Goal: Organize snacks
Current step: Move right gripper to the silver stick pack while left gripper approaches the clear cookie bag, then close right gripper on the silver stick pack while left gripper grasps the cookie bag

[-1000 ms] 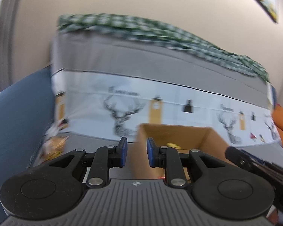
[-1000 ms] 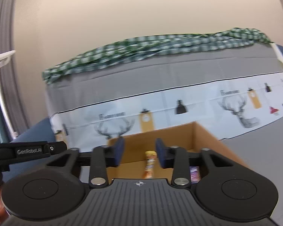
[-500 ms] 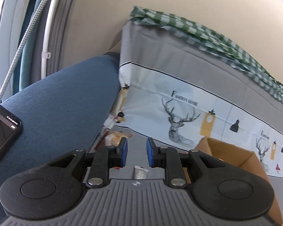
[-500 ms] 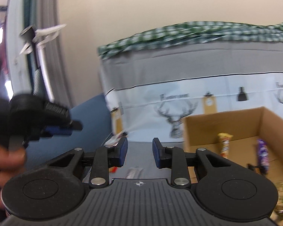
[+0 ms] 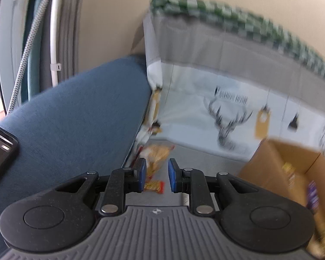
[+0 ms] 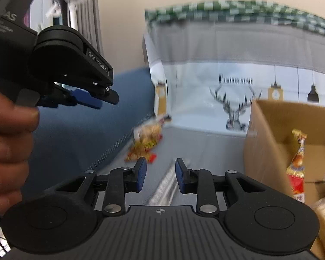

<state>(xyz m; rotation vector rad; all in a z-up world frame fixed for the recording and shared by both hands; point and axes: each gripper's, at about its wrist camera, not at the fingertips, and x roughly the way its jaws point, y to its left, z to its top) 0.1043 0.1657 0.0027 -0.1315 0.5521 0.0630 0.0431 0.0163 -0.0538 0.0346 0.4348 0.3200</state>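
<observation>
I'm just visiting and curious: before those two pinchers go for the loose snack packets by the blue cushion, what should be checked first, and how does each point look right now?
1. Left gripper empty, jaws apart: ok.
2. Right gripper empty, jaws apart: ok.
3. Yellow snack packets in view beside the blue cushion: ok.
4. Silver packet lined up under the right gripper: ok.
5. Cardboard box open, room left inside: ok.
6. Exact number of loose packets: cannot tell, picture blurred.
</observation>
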